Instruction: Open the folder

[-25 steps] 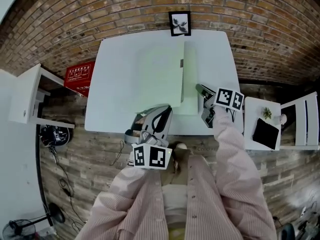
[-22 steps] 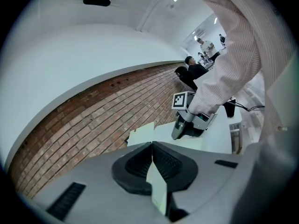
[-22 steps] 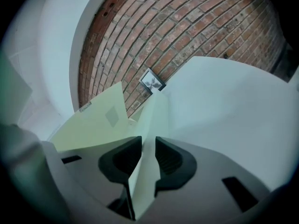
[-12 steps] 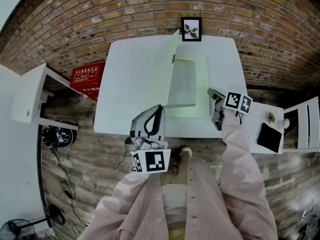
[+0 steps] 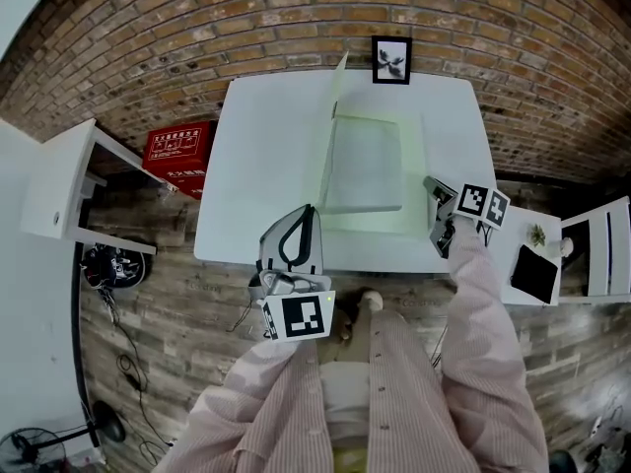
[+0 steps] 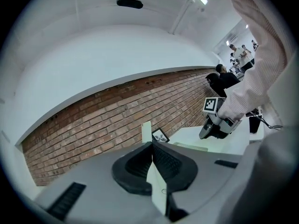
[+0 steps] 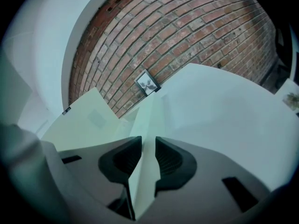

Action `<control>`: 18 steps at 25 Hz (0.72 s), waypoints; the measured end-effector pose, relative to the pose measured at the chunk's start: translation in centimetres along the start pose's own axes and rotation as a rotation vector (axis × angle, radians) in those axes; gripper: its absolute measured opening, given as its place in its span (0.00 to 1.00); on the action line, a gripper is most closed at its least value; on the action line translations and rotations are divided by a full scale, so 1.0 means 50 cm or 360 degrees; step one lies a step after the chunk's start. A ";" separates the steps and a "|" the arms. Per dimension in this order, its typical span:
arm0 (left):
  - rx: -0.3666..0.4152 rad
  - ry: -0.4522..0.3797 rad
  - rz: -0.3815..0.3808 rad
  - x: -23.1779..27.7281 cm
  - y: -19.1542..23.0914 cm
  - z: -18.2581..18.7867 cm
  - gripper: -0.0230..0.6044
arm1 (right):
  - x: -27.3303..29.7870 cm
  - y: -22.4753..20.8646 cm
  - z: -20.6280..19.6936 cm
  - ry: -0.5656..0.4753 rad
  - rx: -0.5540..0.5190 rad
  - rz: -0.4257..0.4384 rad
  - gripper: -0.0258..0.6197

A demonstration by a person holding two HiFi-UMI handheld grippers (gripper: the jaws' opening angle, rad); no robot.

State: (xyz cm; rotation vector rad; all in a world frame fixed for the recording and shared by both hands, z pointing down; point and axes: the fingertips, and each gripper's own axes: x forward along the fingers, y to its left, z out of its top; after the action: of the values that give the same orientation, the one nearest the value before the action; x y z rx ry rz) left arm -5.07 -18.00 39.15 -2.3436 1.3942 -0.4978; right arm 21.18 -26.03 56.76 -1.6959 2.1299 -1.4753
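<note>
**Head view:** A pale green card folder (image 5: 367, 166) is lying in the middle of the white table (image 5: 266, 166). Its long axis is running near to far, towards the small framed picture (image 5: 391, 59) at the far edge. Its spine is sitting along its left side. The front cover (image 5: 332, 116) is standing almost on edge over that spine, so the folder is looking about half open. The left gripper (image 5: 312, 213) is meeting the cover's near end, apparently to swing it over to the left. The right gripper (image 5: 432, 187) is sitting at the folder's near right corner, probably to stop the back leaf from lifting or sliding.

**Left gripper view:** The left gripper (image 6: 152, 146) is pinching the thin pale cover (image 6: 156, 185), with its jaws closed tight on the sheet. The cover is rising upright beyond them. The right gripper (image 6: 208, 132) is showing to the right, low on the table.

**Right gripper view:** The right gripper (image 7: 148, 141) is clamping the folder's back leaf (image 7: 145, 171), whose edge is filling the narrow gap between the jaws. The raised cover (image 7: 88, 118) is leaning off to the left, in front of the red brick wall (image 7: 187, 31).
</note>
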 end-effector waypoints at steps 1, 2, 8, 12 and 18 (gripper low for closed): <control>-0.0014 0.0000 0.0011 -0.002 0.007 -0.003 0.03 | 0.000 0.000 0.001 -0.0001 -0.0003 -0.0005 0.19; -0.0029 -0.0001 0.0024 -0.004 0.014 -0.007 0.03 | 0.000 0.000 0.001 -0.0002 -0.0007 -0.0009 0.19; -0.0155 0.0016 0.0126 -0.018 0.062 -0.035 0.03 | -0.001 -0.001 0.002 -0.0015 -0.0012 -0.0029 0.19; -0.0266 0.0027 0.0191 -0.026 0.091 -0.060 0.03 | 0.000 -0.001 0.002 -0.0019 -0.0021 -0.0040 0.19; -0.0373 0.0074 0.0274 -0.037 0.128 -0.095 0.03 | -0.001 -0.001 0.002 -0.0028 -0.0042 -0.0060 0.19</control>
State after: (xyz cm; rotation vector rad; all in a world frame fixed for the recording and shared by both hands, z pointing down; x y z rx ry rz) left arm -12.99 -19.82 39.99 -2.3721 1.7413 -0.3586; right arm 21.29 -26.05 56.69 -1.7607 2.1295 -1.4422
